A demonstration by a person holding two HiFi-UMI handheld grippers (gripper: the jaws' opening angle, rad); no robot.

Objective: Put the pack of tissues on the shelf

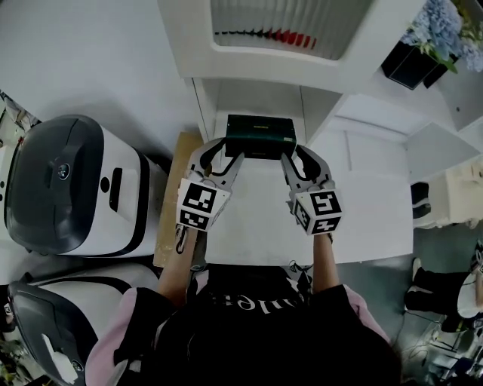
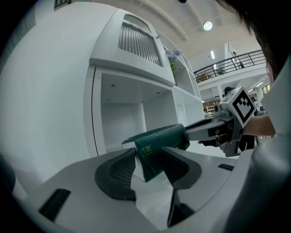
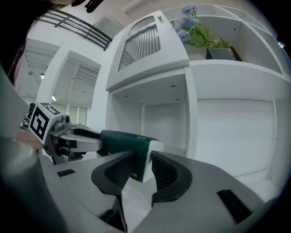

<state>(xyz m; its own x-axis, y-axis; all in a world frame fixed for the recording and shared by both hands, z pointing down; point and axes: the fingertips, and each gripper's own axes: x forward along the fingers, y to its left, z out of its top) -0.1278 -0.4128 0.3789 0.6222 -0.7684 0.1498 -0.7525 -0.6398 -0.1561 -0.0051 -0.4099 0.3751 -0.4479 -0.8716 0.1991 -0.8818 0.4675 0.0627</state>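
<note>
The pack of tissues is a dark green oblong, held level between both grippers in front of the white shelf unit's open compartment. My left gripper is shut on the pack's left end and my right gripper on its right end. The left gripper view has the pack running away from my left gripper to the right gripper. The right gripper view has the pack's white-edged end pinched in my right gripper, the left gripper beyond it, and the empty compartment behind.
Two white machines with dark lids stand at the left, beside a wooden panel. A ribbed panel tops the shelf unit. Blue flowers in a black pot sit on the upper right shelf. A white counter lies under the grippers.
</note>
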